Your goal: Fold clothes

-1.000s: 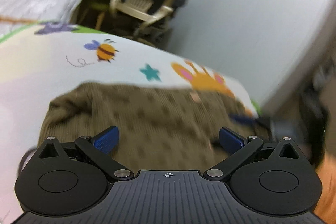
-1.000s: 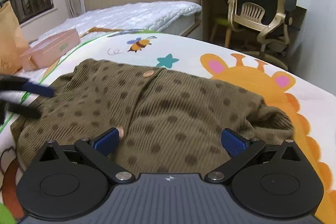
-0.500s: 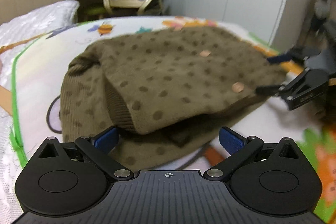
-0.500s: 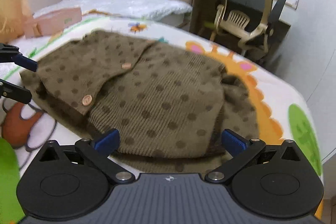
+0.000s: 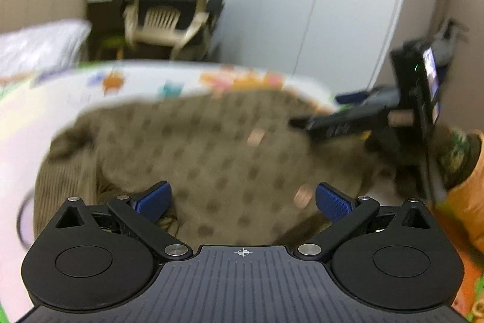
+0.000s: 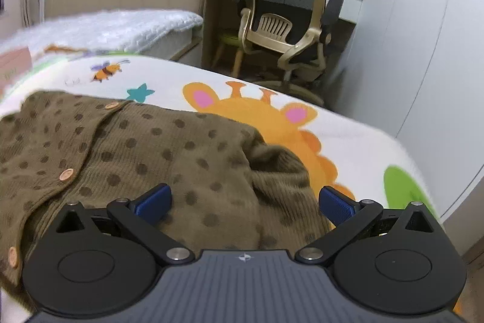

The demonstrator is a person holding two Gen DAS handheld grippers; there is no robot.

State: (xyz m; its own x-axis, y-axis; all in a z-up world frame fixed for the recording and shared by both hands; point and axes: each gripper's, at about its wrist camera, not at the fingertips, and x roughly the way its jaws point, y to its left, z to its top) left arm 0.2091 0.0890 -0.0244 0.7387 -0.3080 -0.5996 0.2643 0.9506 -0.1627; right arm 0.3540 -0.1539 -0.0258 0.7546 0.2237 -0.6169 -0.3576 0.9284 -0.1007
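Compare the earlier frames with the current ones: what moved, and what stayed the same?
Both grippers swung about above the brown dotted cardigan; the left gripper and right gripper stayed open, gripping nothing. The cardigan stays bunched on the cartoon mat.

An office chair (image 6: 284,20) stands beyond the cartoon-printed mat (image 6: 272,117), beside a bed (image 6: 115,29).

Left wrist view motion-blurred: cardigan (image 5: 230,153) dots and buttons smeared, mat print unreadable. Right wrist view: cardigan's left part cut off by picture edge.
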